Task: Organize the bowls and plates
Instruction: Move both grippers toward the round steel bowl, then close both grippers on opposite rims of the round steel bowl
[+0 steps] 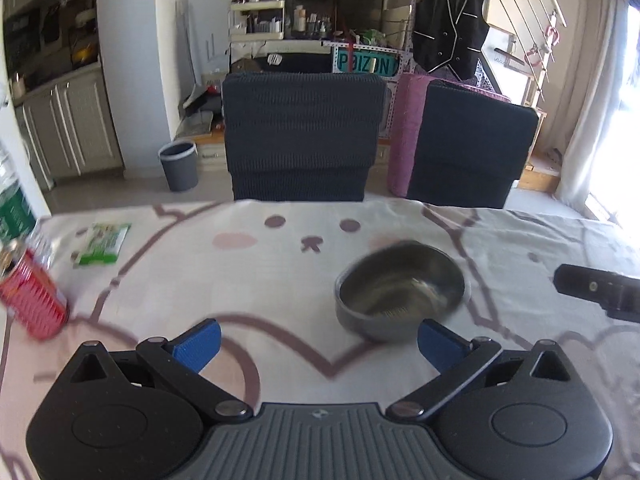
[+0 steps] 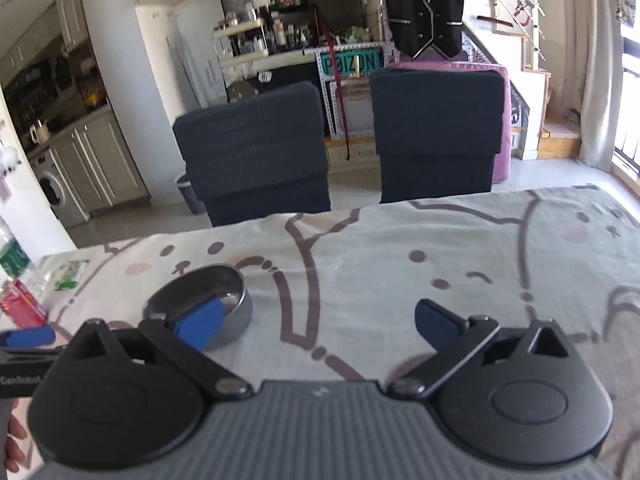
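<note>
Bowl: a single metal bowl [image 1: 400, 296] is sitting upright on the cartoon-print tablecloth [image 1: 248, 280], a little way in from the near edge; no plates or other bowls are showing in either view.

Left gripper [image 1: 318, 344]: it is hovering low over the cloth with its blue fingers spread wide and holding nothing; the bowl is lying just beyond the right-hand finger, off to one side of the gap, not between the pads.

Right gripper [image 2: 316, 322]: it is also hanging open and empty, the bowl showing behind its left finger, over to the left of where it is pointing.

Blur: the bowl is smearing in the left wrist view, so I am judging the camera to be moving.

Clutter: a red can [image 1: 30, 300] and a green packet [image 1: 102, 244] are lying at the far left of the table, well apart from the bowl.

Risk, misaligned grab: closing from here, the left gripper's right finger is likely hitting the rim and shoving the bowl across the cloth.

Risk, slipping: the thin, smooth steel wall is offering little grip, so a shallow pinch may be letting it tip.

Risk, crowding: both grippers converging on one bowl may be knocking each other.

Risk, cloth: it is looking loose, so dragging may be bunching it.
</note>
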Demonstrator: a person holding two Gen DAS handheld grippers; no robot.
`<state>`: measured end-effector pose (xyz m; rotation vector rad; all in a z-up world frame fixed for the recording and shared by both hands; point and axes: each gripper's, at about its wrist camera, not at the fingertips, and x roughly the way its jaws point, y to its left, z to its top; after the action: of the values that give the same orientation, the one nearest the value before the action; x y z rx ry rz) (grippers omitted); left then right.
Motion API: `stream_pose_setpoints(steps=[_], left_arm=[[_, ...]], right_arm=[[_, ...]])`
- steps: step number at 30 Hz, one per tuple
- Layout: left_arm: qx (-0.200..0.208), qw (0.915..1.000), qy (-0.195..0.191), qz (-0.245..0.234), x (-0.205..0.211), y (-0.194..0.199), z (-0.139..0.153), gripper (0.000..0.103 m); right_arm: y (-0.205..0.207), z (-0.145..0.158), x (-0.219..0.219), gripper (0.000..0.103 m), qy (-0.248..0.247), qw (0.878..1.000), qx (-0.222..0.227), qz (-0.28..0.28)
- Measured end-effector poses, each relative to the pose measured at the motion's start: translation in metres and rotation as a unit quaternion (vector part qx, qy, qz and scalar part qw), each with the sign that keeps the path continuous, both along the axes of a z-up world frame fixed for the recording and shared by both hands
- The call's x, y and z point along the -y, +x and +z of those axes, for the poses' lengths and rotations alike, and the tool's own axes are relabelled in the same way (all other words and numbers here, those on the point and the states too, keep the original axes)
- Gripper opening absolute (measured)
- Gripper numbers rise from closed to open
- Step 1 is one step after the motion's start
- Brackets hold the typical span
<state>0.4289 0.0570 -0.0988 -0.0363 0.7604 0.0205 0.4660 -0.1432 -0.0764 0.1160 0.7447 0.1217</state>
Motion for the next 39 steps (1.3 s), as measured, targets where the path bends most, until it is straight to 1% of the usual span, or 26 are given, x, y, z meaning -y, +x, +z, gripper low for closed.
stream_pose_setpoints(steps=[3,5,7,10,12,16,17,19,21,22,23,24,26,27,28,29,30,31,32,33,35,36,39], left_arm=[[0.001,1.0,0.004,0.004,-0.004,0.02,-0.013,0.103],[0.001,0.9999,0.0,0.012,-0.007,0.03,-0.02,0.103],[0.001,0.9998,-0.008,0.02,-0.009,0.038,-0.026,0.103],[0.0,0.9996,-0.017,0.021,-0.013,0.048,-0.033,0.103],[-0.002,0.9997,-0.015,0.022,-0.012,0.052,-0.037,0.103],[-0.004,0.9998,0.014,0.015,-0.007,0.051,-0.045,0.103],[-0.003,0.9998,0.014,0.012,-0.008,0.05,-0.046,0.103],[0.0,0.9999,-0.006,0.009,-0.011,0.046,-0.047,0.102],[-0.001,0.9995,-0.029,0.012,-0.014,0.045,-0.046,0.093],[-0.007,0.9993,-0.036,0.013,-0.015,0.045,-0.047,0.08],[-0.013,0.999,-0.041,0.015,-0.016,0.045,-0.048,0.071],[-0.017,0.9985,-0.05,0.013,-0.016,0.045,-0.048,0.067],[-0.019,0.9974,-0.069,0.01,-0.017,0.043,-0.048,0.054],[-0.021,0.9966,-0.079,0.009,-0.016,0.043,-0.048,0.05],[-0.023,0.9958,-0.088,0.008,-0.016,0.043,-0.048,0.041],[-0.025,0.995,-0.097,0.008,-0.015,0.043,-0.047,0.03],[-0.027,0.9943,-0.103,0.006,-0.013,0.043,-0.047,0.025],[-0.028,0.994,-0.106,0.002,-0.01,0.043,-0.046,0.013],[-0.028,0.9947,-0.099,0.002,-0.006,0.042,-0.044,0.011],[-0.028,0.9957,-0.089,0.002,-0.003,0.042,-0.044,0.01],[-0.028,0.9965,-0.079,-0.001,-0.001,0.04,-0.043,0.008],[-0.03,0.9962,-0.082,0.0,-0.002,0.039,-0.042,0.007],[-0.027,0.9954,-0.091,0.002,-0.004,0.033,-0.034,0.007]], right_arm=[[0.027,-0.011,-0.017,0.103,-0.024,0.999,-0.018,0.019],[0.038,-0.018,-0.027,0.103,-0.034,0.999,-0.003,0.032],[0.05,-0.026,-0.034,0.103,-0.029,0.999,0.007,0.044],[0.064,-0.035,-0.043,0.103,-0.006,0.997,0.004,0.079],[0.069,-0.042,-0.047,0.103,0.002,0.996,-0.001,0.09],[0.07,-0.053,-0.053,0.103,-0.002,0.996,-0.008,0.093],[0.07,-0.055,-0.054,0.102,-0.007,0.996,-0.008,0.092],[0.069,-0.057,-0.054,0.097,-0.015,0.995,-0.01,0.093],[0.067,-0.058,-0.052,0.088,-0.023,0.995,-0.016,0.1],[0.064,-0.059,-0.051,0.08,-0.028,0.994,-0.019,0.102],[0.062,-0.059,-0.047,0.074,-0.025,0.994,-0.022,0.102],[0.061,-0.059,-0.044,0.072,-0.01,0.994,-0.025,0.102],[0.058,-0.056,-0.037,0.058,0.022,0.993,-0.03,0.109],[0.057,-0.056,-0.036,0.055,0.029,0.993,-0.03,0.113],[0.055,-0.055,-0.037,0.048,0.031,0.992,-0.028,0.117],[0.054,-0.054,-0.04,0.039,0.032,0.991,-0.024,0.124],[0.052,-0.052,-0.042,0.034,0.032,0.99,-0.02,0.133],[0.05,-0.051,-0.045,0.024,0.032,0.99,-0.018,0.139],[0.049,-0.05,-0.049,0.015,0.031,0.989,-0.016,0.143],[0.048,-0.049,-0.052,0.012,0.03,0.989,-0.015,0.147],[0.045,-0.047,-0.058,0.01,0.013,0.989,-0.011,0.145],[0.043,-0.046,-0.06,0.009,0.004,0.989,-0.009,0.148],[0.038,-0.043,-0.057,0.008,0.009,0.988,-0.017,0.151]])
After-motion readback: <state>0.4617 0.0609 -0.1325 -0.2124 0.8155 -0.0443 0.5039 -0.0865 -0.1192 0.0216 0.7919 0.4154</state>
